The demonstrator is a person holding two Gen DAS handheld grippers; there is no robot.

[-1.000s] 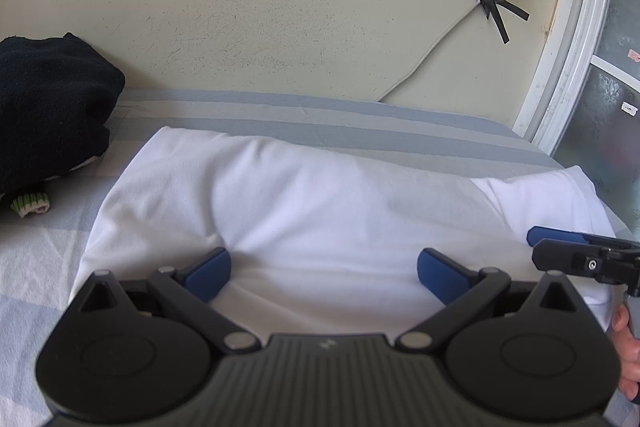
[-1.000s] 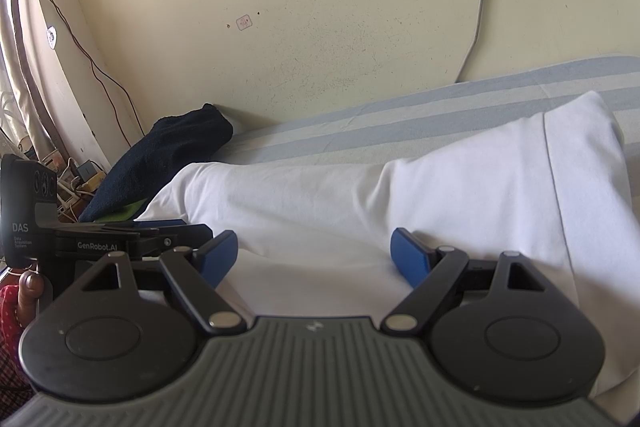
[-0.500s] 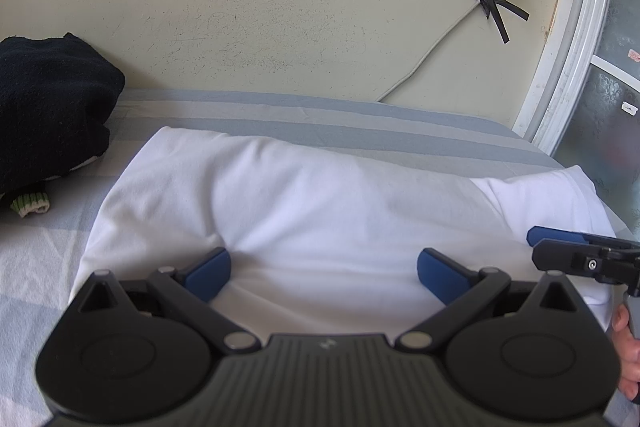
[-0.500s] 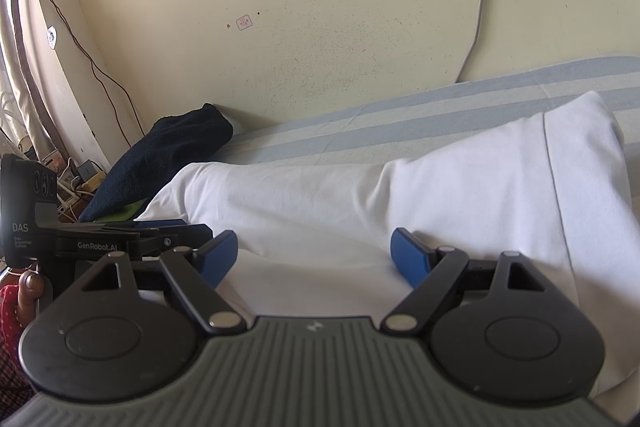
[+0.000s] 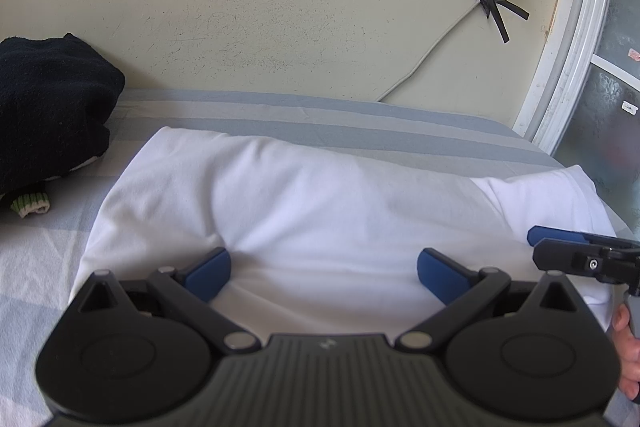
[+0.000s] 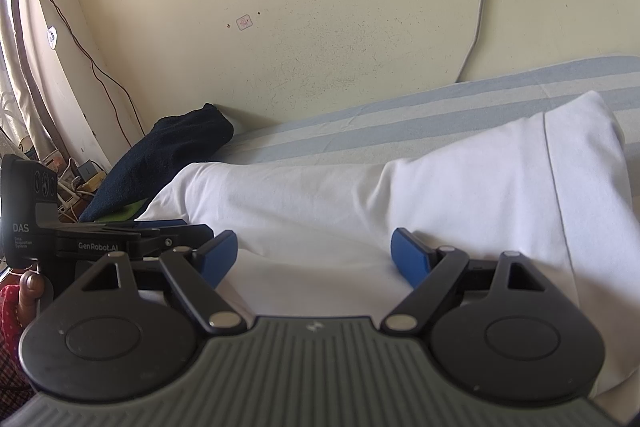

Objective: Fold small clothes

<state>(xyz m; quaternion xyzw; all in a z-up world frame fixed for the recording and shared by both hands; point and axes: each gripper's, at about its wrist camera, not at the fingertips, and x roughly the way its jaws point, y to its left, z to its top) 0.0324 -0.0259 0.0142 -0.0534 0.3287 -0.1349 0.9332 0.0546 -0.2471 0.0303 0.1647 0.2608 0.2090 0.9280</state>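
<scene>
- Centrally, white garment [image 5: 320, 211] lies spread across the striped bedsheet [image 5: 304, 115], long axis side to side, already doubled once by the look of the soft rolled far edge; a sleeve or hem panel shows at its right end [image 6: 580, 187].
- Left gripper [image 5: 323, 269]: blue pads wide apart, resting over the near edge of the cloth, nothing pinched between them.
- Right gripper [image 6: 314, 254]: likewise wide, set over the near edge further right; no fabric held.
- Both tools sit side by side, near each other, each visible at the edge of the other's view.
- Judgement: step in hand is positioning for a grasp ahead of the next fold. Next move calls for both pairs of pads to close on the near edge, catching all layers, then lift and carry it together toward the far edge.
- Outward: dark bundled cloth [image 5: 48, 107] at the left by the wall, apart from the garment; taped cable [image 5: 490, 1] on the wall behind.
</scene>
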